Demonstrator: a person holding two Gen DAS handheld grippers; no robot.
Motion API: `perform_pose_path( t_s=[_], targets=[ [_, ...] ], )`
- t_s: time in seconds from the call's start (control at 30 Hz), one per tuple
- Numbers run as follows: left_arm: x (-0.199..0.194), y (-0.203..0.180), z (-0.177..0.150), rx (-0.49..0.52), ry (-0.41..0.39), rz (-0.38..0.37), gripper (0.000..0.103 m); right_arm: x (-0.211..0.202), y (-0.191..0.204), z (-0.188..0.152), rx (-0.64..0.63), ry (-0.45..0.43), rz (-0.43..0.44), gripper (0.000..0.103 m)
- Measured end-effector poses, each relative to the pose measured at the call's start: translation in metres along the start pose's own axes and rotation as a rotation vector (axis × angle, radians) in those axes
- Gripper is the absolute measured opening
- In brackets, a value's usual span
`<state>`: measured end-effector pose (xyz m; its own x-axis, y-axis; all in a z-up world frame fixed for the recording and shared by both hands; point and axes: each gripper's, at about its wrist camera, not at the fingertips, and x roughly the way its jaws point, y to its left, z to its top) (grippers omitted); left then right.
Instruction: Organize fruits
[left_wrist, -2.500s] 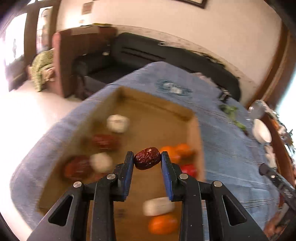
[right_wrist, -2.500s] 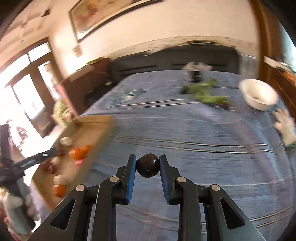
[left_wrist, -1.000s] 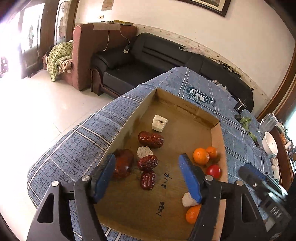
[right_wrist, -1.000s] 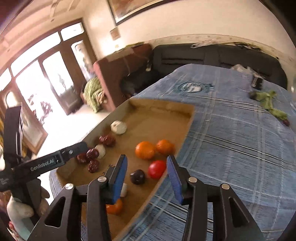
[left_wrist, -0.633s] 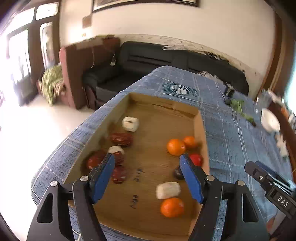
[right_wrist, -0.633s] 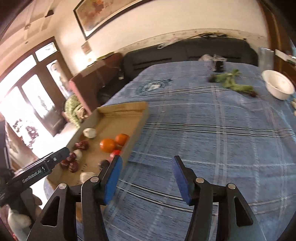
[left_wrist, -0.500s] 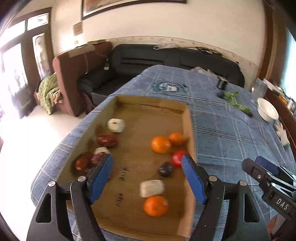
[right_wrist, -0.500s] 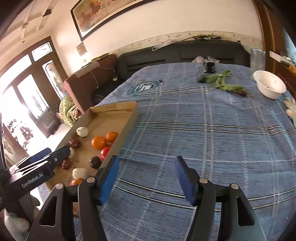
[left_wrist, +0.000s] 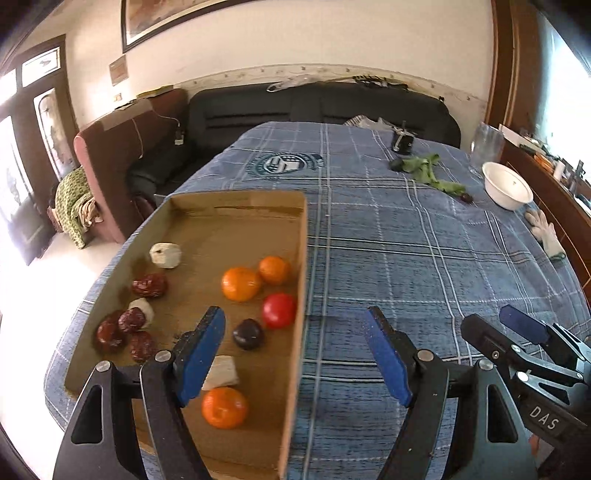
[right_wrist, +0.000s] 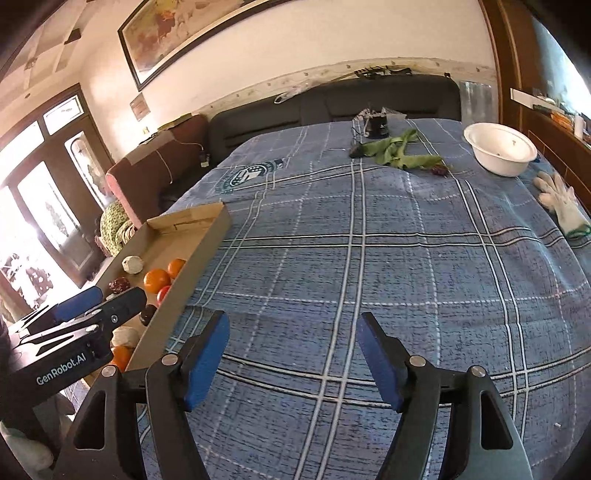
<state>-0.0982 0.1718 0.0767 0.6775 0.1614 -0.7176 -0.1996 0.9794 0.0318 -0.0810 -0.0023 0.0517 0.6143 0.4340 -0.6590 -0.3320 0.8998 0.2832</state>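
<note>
Left hand-held gripper (left_wrist: 295, 354) and right hand-held gripper (right_wrist: 291, 356): jaws spread wide, holding nothing. Shallow brown cardboard tray (left_wrist: 301, 258) at frame left on the blue plaid-covered bench (right_wrist: 369, 258) contains round orange tangerines (left_wrist: 241, 283), a red tomato (left_wrist: 279, 311) and wrinkled dark-red dates (left_wrist: 148, 285).

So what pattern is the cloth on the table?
Blue plaid tablecloth with white lines, clearest in the right wrist view.

The left hand-held gripper (left_wrist: 295, 354) hangs wide apart over the right wall of the cardboard tray (left_wrist: 301, 266). Inside lie oranges (left_wrist: 241, 283), a tomato (left_wrist: 279, 311) and red dates (left_wrist: 149, 285). The right hand-held gripper (left_wrist: 517, 332) shows at the lower right, over the blue plaid cloth (left_wrist: 406, 240).
</note>
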Motion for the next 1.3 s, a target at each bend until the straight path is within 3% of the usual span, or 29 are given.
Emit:
perform_pose_path(
  t_s=[0.53,0.9,1.13,1.3],
  targets=[
    [0.011,-0.004,-0.003,-0.005,0.032,-0.021,0.077,0.006,-0.002,-0.002,-0.005,0.017,-0.017,0.080],
    [0.003,0.010,-0.006,-0.045,0.002,-0.023,0.077,0.003,0.015,-0.004,-0.056,0.009,-0.044,0.083],
    [-0.019,0.028,-0.008,-0.090,-0.080,0.028,0.077,-0.004,0.033,-0.008,-0.097,-0.004,-0.052,0.084],
    [-0.056,0.039,-0.010,-0.127,-0.239,0.152,0.097,-0.014,0.051,-0.011,-0.142,-0.029,-0.059,0.085]
  ],
)
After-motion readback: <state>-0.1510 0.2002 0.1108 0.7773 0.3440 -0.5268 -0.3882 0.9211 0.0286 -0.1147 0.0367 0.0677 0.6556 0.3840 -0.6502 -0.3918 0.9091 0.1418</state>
